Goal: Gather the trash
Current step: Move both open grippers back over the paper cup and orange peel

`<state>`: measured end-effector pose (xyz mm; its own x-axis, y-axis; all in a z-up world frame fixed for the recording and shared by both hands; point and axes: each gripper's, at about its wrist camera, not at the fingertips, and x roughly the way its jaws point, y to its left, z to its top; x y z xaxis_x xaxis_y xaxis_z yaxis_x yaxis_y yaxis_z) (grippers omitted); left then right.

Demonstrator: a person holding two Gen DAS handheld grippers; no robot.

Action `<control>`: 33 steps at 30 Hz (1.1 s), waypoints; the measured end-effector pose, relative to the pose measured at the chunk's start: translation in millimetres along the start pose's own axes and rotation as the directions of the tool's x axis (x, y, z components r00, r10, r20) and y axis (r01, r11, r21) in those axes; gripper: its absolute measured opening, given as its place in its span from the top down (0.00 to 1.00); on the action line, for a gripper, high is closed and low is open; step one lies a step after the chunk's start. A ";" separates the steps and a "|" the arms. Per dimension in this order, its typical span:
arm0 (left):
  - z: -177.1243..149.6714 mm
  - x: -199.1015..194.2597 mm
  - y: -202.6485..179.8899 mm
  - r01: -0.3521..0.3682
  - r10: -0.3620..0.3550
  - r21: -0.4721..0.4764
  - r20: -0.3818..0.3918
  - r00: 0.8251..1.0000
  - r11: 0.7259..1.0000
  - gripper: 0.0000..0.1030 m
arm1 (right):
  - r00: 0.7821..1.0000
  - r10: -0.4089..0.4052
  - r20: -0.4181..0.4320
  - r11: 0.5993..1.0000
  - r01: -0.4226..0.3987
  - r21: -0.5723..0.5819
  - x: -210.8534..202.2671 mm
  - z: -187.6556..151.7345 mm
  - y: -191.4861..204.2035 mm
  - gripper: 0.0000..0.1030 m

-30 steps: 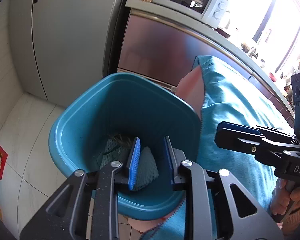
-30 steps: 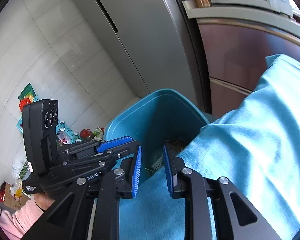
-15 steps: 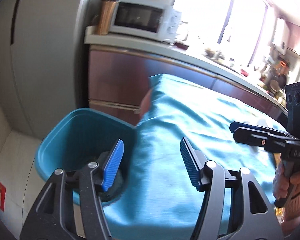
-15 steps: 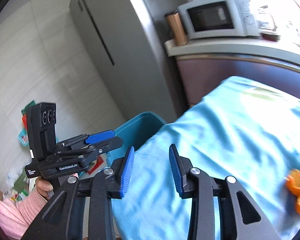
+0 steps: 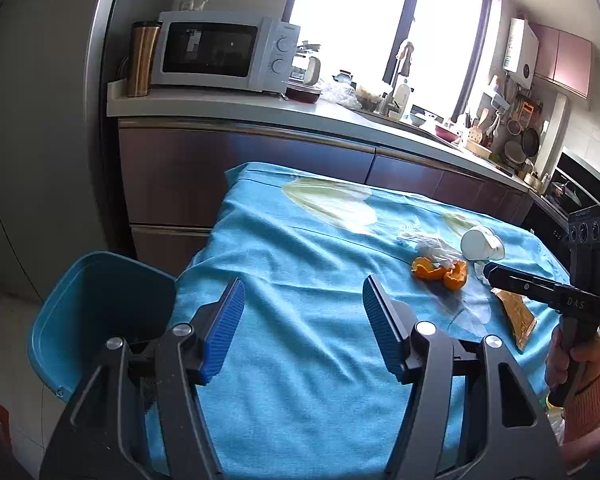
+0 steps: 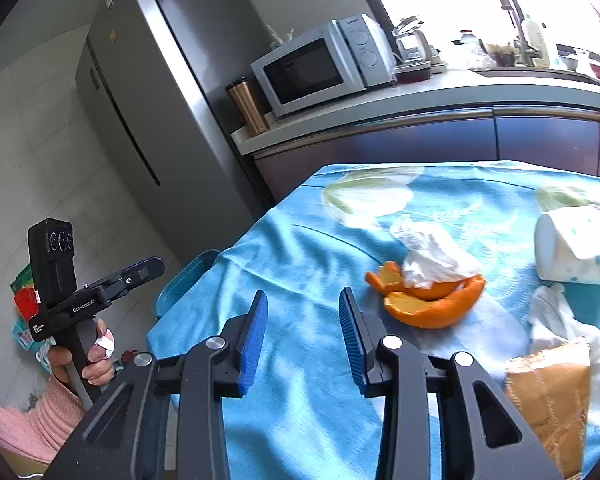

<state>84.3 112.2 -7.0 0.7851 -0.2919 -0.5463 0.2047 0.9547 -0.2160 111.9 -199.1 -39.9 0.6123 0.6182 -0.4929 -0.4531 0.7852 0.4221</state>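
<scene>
A teal trash bin (image 5: 96, 308) stands on the floor at the table's left end; its rim (image 6: 188, 276) shows in the right wrist view. On the blue tablecloth lie orange peel (image 6: 428, 300), a crumpled white tissue (image 6: 432, 256), a tipped paper cup (image 6: 576, 248), more tissue (image 6: 560, 320) and a brown wrapper (image 6: 552, 396). The peel (image 5: 440, 274), cup (image 5: 480, 244) and wrapper (image 5: 516, 316) also show in the left wrist view. My left gripper (image 5: 304, 324) is open and empty over the cloth near the bin. My right gripper (image 6: 304, 336) is open and empty, just left of the peel.
A kitchen counter (image 5: 340, 116) with a microwave (image 5: 216, 52) and a brass tumbler (image 5: 142, 58) runs behind the table (image 5: 300, 240). A grey fridge (image 6: 152, 92) stands at the left. Coloured litter (image 6: 24, 300) lies on the floor tiles.
Both grippers have risen from over the bin and swung right toward the table top. The left jaws opened wide and the right jaws opened further. The trash on the cloth came into view.
</scene>
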 end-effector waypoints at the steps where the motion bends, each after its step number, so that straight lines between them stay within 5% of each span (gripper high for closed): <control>1: 1.3 2.3 -2.5 0.004 -0.004 0.006 -0.005 1.000 1.000 0.41 | 1.000 -0.010 0.008 1.000 0.010 0.012 -3.7 -1.6 -5.8 0.66; 19: 1.0 73.4 -109.8 0.165 -0.148 0.138 -0.125 0.981 0.977 0.41 | 0.970 -0.226 0.086 0.967 0.213 0.142 -69.7 -25.8 -87.4 0.66; 33: -5.1 130.4 -167.0 0.246 -0.202 0.161 -0.247 0.948 0.956 0.41 | 0.947 -0.307 0.091 0.939 0.286 0.191 -63.2 12.3 -154.7 0.53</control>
<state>149.5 -85.6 -46.3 0.5581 -0.4838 -0.6742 0.4827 0.8501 -0.2104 151.2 -360.1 -64.7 0.7779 0.3412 -0.5276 -0.1266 0.9076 0.4003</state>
